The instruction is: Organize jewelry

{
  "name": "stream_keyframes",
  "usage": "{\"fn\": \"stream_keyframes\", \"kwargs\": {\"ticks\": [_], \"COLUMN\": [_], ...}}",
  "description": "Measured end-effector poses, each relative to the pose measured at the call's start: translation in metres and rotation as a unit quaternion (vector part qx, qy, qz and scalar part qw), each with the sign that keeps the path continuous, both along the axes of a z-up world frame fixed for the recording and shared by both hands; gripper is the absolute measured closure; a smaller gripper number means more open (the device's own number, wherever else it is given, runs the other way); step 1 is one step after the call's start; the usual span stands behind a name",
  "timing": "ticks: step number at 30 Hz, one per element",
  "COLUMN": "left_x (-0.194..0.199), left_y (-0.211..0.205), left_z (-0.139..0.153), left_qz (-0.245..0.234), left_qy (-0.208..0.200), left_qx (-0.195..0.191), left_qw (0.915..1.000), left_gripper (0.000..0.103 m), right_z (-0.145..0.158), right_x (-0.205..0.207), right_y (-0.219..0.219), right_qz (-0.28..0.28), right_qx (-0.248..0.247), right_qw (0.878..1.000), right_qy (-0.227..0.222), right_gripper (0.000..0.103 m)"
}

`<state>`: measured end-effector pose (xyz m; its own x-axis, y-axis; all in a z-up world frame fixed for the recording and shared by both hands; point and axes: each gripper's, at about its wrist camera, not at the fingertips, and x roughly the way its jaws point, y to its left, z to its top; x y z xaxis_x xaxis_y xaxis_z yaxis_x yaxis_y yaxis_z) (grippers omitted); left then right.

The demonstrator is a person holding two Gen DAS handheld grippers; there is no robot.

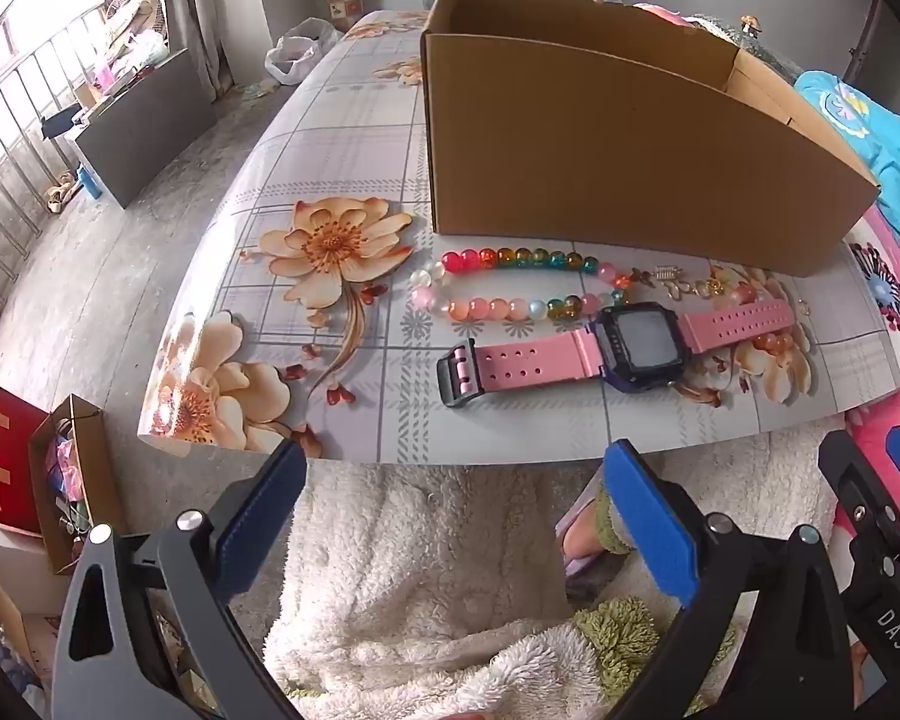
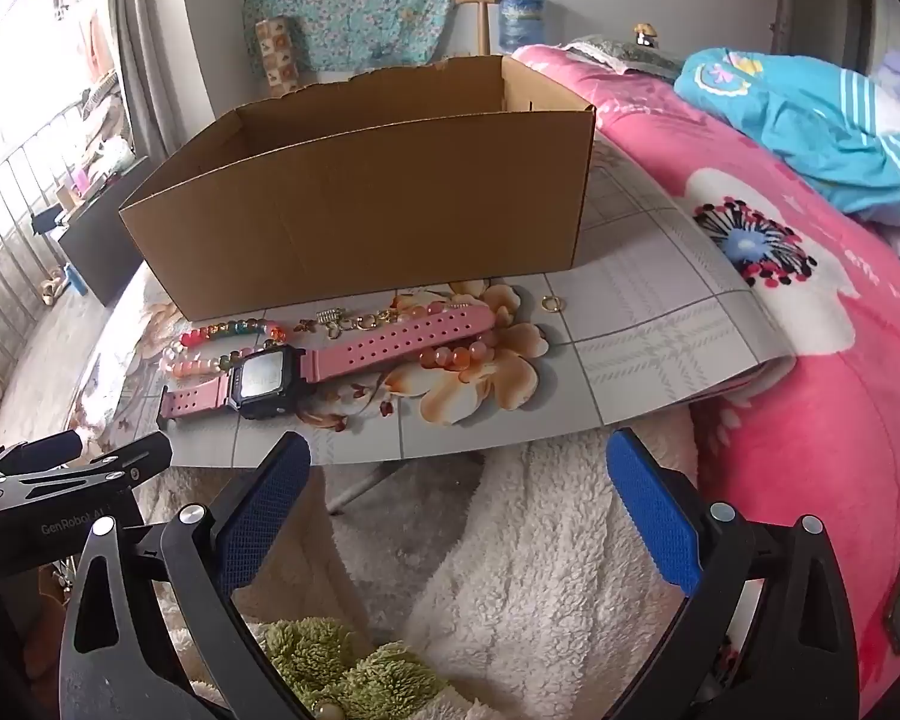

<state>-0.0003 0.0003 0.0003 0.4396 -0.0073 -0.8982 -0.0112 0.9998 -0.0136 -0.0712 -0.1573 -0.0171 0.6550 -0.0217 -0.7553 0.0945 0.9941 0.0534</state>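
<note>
A pink-strapped watch [image 1: 624, 342] with a dark square face lies flat on the floral table [image 1: 354, 138], in front of an open cardboard box [image 1: 630, 138]. A loop of coloured glass beads [image 1: 510, 282] lies between the watch and the box, beside a small gold chain with a clasp [image 1: 684, 283]. In the right wrist view I see the watch [image 2: 330, 360], the beads [image 2: 222, 342], orange beads [image 2: 456, 354], a gold ring [image 2: 551, 302] and the box [image 2: 378, 192]. My left gripper [image 1: 450, 480] is open and empty, short of the table edge. My right gripper [image 2: 459, 474] is open and empty too.
A pink flowered blanket [image 2: 810, 360] and a blue garment [image 2: 810, 120] lie right of the table. A white fleece [image 2: 510, 570] covers the lap below both grippers. Paper bags [image 1: 48, 480] stand on the floor at left. The right gripper's body [image 1: 882, 528] shows at the left view's right edge.
</note>
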Motion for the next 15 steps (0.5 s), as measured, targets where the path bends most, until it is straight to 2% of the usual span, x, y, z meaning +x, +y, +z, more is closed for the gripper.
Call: {"fn": "stream_keyframes", "kwargs": {"ticks": [15], "left_x": [0.0011], "left_y": [0.0018], "left_z": [0.0006], "left_qz": [0.002], "left_qy": [0.004], "left_qx": [0.006], "left_qw": [1.0], "left_gripper": [0.006], "right_z": [0.0021], "right_x": [0.004], "right_y": [0.0005], "right_qz": [0.005], "right_qx": [0.005], "right_qw": [1.0], "right_qy": [-0.001], "right_gripper": [0.008]}}
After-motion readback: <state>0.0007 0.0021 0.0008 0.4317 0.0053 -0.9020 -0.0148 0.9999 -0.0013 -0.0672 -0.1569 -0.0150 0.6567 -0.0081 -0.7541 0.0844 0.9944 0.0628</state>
